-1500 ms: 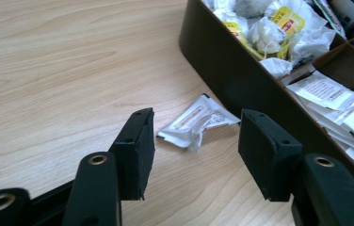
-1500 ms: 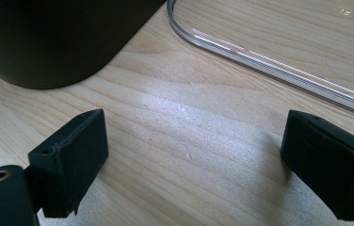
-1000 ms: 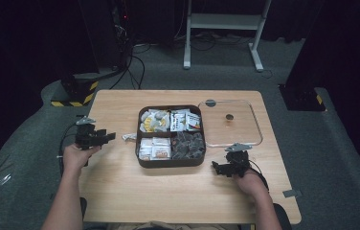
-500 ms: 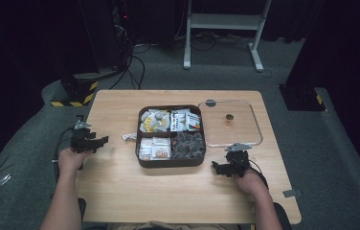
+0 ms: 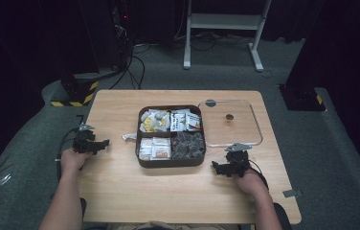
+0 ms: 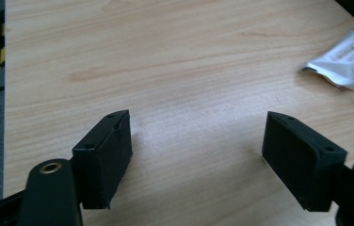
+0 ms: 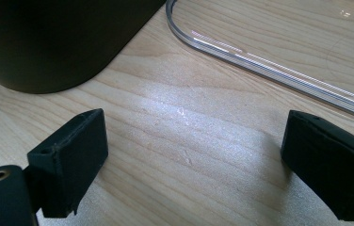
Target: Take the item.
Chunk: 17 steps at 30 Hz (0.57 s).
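Observation:
A dark brown box (image 5: 169,164) with four compartments of snack packets sits mid-table. Its clear lid (image 5: 256,125) lies flat just to its right. A small silver packet (image 5: 129,137) lies on the wood left of the box, also seen as the packet (image 6: 349,59) at the far right. My left gripper (image 5: 104,143) is low over the table's left edge. Its jaws have just been opening, and the left gripper (image 6: 198,120) is open over bare wood. My right gripper (image 5: 217,167) rests near the box's front right corner, and the right gripper (image 7: 196,120) is open and empty.
The box's dark corner (image 7: 48,42) and the lid's rim (image 7: 269,63) lie just beyond the right jaws. Bare wood runs along the table's front (image 5: 178,196). Dark floor, cables and a white stand (image 5: 221,28) lie behind the table.
My left gripper has drawn back from the silver packet toward the table's left edge and sunk lower, its jaws spreading wider. The packet stays on the wood. The right hand has kept still.

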Tool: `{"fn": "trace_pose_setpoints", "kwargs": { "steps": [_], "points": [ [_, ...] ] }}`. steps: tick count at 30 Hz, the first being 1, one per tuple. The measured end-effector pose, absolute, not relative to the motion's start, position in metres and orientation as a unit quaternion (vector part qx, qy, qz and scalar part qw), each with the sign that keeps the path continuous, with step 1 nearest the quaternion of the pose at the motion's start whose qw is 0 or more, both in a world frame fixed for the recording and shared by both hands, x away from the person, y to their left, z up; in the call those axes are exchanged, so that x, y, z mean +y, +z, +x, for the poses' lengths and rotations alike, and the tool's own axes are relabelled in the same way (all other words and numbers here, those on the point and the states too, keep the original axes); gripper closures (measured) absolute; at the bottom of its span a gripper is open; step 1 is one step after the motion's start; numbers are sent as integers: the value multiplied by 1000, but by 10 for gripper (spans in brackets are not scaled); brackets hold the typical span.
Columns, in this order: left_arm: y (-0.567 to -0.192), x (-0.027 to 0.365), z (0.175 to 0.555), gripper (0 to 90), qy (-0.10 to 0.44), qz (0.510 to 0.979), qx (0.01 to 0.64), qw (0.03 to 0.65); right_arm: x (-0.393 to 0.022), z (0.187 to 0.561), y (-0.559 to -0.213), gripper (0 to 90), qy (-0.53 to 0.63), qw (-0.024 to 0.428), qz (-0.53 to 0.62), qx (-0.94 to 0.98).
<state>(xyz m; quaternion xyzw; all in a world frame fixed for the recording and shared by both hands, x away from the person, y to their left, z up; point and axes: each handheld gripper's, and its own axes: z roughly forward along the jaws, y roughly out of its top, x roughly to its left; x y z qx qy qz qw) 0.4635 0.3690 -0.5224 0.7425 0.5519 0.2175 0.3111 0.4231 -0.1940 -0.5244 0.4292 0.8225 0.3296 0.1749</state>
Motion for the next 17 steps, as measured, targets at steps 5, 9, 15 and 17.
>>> {"fn": "trace_pose_setpoints", "kwargs": {
  "steps": [5, 9, 15, 17],
  "points": [
    [-527, 367, 466, 164, 236, 736, 554, 309, -194, 423, -524, 79, 330, 174, 430, 822],
    [-529, 367, 466, 148, 244, 728, 559, 314, -194, 423, -524, 79, 330, 174, 429, 823],
    [-529, 365, 466, 147, 247, 725, 562, 312, -194, 423, -524, 79, 330, 174, 429, 823],
    [-529, 364, 466, 145, 250, 720, 568, 310, -194, 423, -524, 79, 330, 174, 429, 823]
  ]
}}
